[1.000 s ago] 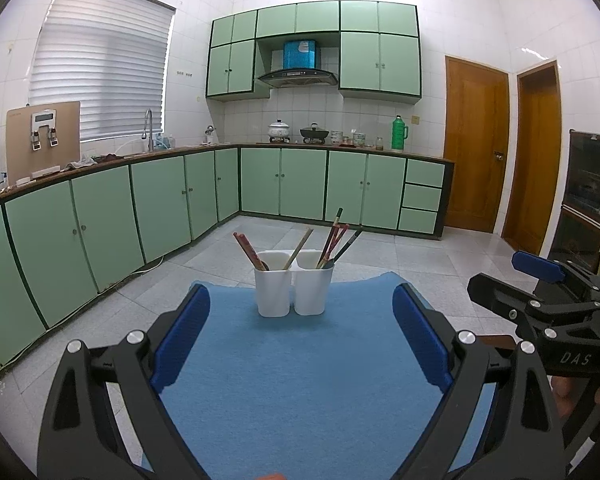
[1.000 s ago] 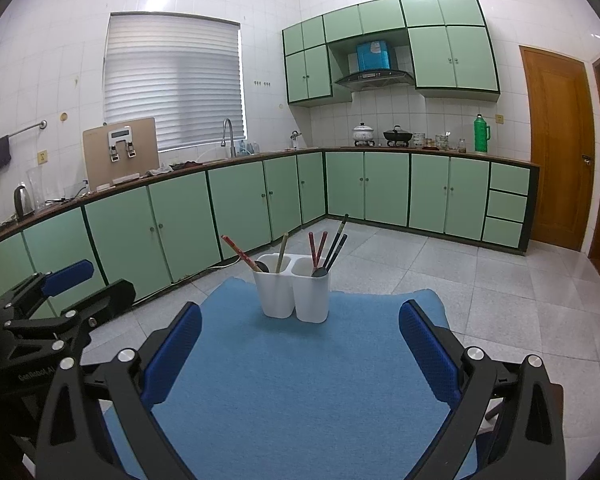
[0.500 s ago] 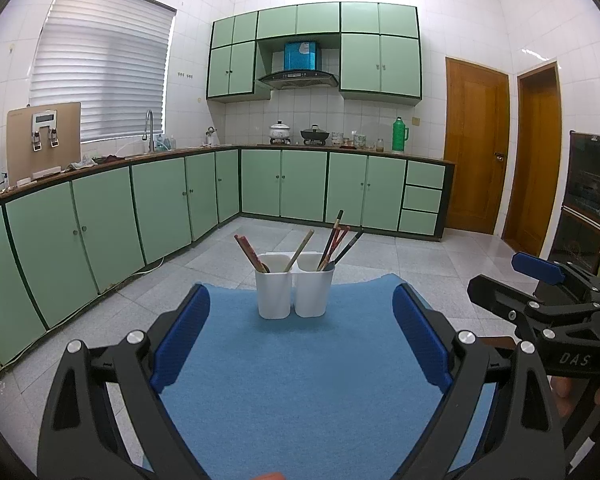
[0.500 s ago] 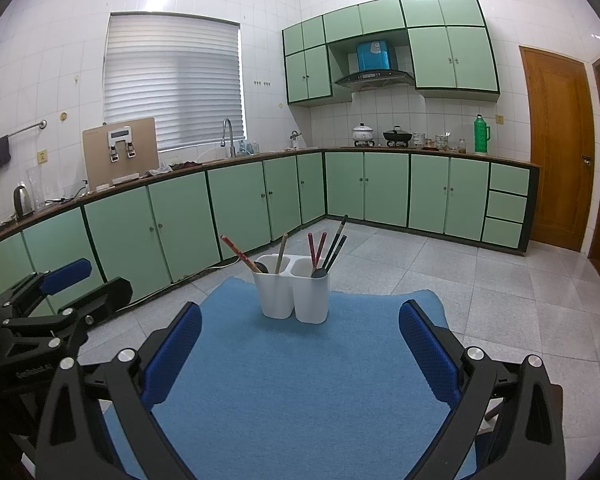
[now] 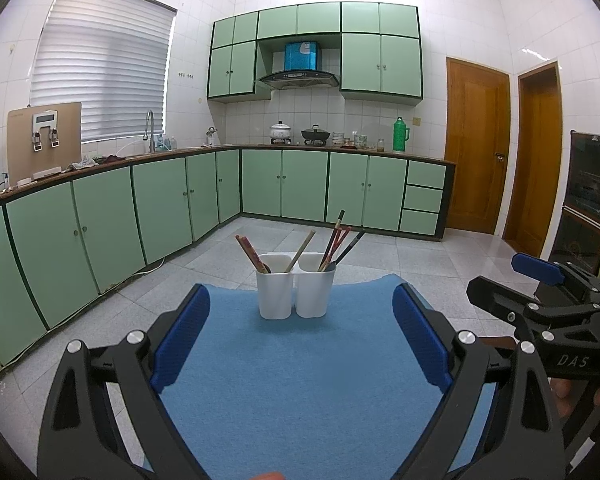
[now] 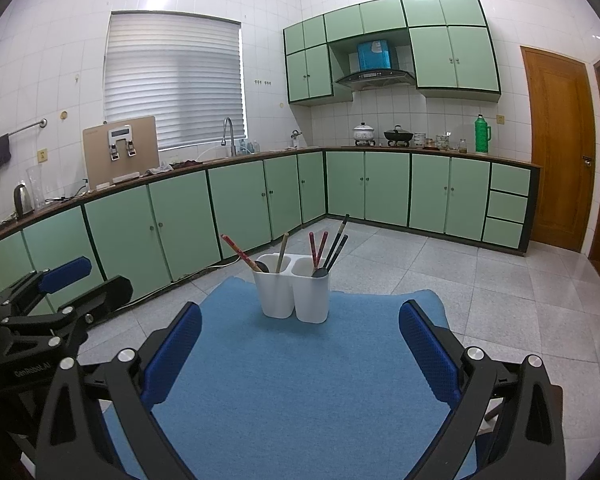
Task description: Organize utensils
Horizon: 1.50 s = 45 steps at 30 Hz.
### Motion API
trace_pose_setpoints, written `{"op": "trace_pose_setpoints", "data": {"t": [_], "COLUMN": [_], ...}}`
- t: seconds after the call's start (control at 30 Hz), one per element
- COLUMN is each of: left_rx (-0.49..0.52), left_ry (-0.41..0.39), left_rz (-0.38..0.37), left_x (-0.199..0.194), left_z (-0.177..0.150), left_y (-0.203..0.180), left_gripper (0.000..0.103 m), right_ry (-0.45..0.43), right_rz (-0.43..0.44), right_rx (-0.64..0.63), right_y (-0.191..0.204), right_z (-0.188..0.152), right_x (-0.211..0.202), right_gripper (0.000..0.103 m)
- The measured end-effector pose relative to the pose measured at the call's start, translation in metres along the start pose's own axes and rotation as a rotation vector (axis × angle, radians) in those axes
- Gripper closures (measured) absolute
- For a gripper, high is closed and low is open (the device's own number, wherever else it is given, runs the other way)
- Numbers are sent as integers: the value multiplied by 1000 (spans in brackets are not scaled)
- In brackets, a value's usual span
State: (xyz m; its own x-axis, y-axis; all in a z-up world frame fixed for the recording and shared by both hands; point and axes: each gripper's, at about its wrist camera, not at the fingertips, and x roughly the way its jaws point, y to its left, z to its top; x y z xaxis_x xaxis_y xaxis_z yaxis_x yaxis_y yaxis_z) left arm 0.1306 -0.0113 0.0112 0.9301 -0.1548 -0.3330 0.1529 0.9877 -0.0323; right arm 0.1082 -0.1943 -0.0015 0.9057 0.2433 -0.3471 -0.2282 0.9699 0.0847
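1. Two cups (image 5: pixel 295 292) stand side by side, touching, at the far middle of the mat (image 5: pixel 300 380).
2. Chopsticks (image 5: pixel 249 249) lean in the left cup; more utensils (image 5: pixel 338 242) in the right.
3. Cabinets (image 5: pixel 284 186) stand behind.

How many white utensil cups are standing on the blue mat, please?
2: the left cup and the right cup stand touching side by side at the far middle of the blue mat, each holding utensils; none appears hidden.

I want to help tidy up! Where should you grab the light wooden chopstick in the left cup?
Probably pinch the wooden chopstick on its bare upper shaft, above the left cup rim, coming down from above. It leans right and stands apart from the red one, leaving room for the fingers.
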Motion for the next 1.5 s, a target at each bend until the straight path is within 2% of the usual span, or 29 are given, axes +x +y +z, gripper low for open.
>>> {"op": "trace_pose_setpoints", "data": {"t": [1.5], "left_rx": [0], "left_ry": [4], "left_rz": [2], "left_x": [2], "left_z": [0], "left_y": [0], "left_gripper": [13], "right_ry": [7], "right_rz": [-2], "right_rx": [1], "right_y": [0], "right_z": [-1], "right_x": [3], "right_gripper": [6]}}
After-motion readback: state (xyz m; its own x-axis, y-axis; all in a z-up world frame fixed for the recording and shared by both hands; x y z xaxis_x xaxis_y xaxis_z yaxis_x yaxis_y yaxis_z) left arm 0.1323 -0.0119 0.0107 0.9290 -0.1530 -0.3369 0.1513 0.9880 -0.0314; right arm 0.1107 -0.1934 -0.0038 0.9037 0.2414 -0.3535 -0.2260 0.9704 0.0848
